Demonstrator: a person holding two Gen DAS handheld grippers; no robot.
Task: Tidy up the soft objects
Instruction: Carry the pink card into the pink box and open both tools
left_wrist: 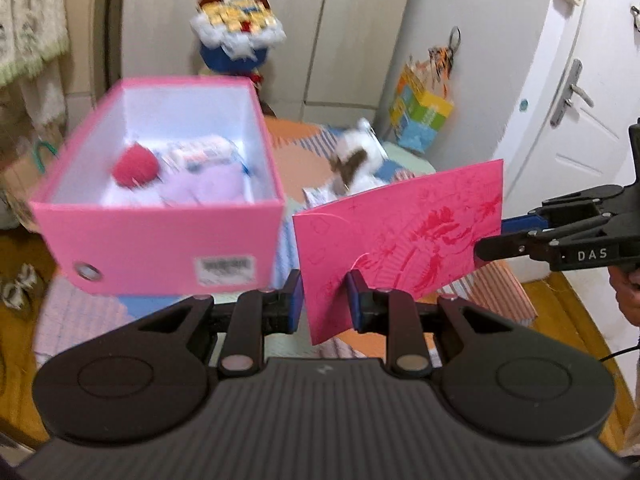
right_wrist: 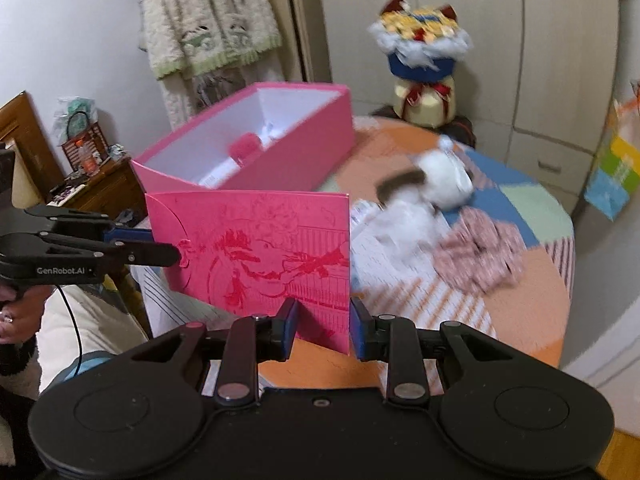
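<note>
A flat pink lid [left_wrist: 400, 232] with a red printed picture hangs in the air, held at both ends. My left gripper [left_wrist: 324, 304] is shut on its near end; the right gripper [left_wrist: 496, 236] clamps the far end. In the right wrist view my right gripper [right_wrist: 324, 324] is shut on the lid [right_wrist: 260, 248], and the left gripper [right_wrist: 156, 244] grips the other end. Behind stands the open pink box [left_wrist: 160, 240], [right_wrist: 304, 152], holding a red plush [left_wrist: 134, 168] and lilac cloth [left_wrist: 208, 188]. A white-and-brown plush toy [right_wrist: 436, 176] and pink checked cloth [right_wrist: 480, 256] lie on the patchwork cover [right_wrist: 520, 320].
A blue-wrapped bouquet [left_wrist: 236, 36] stands behind the box by the wardrobe. A colourful bag [left_wrist: 420, 116] hangs at the right near a white door [left_wrist: 580, 100]. A wooden nightstand [right_wrist: 100, 188] with clutter is at the left. A person's hand [right_wrist: 20, 312] holds the left gripper.
</note>
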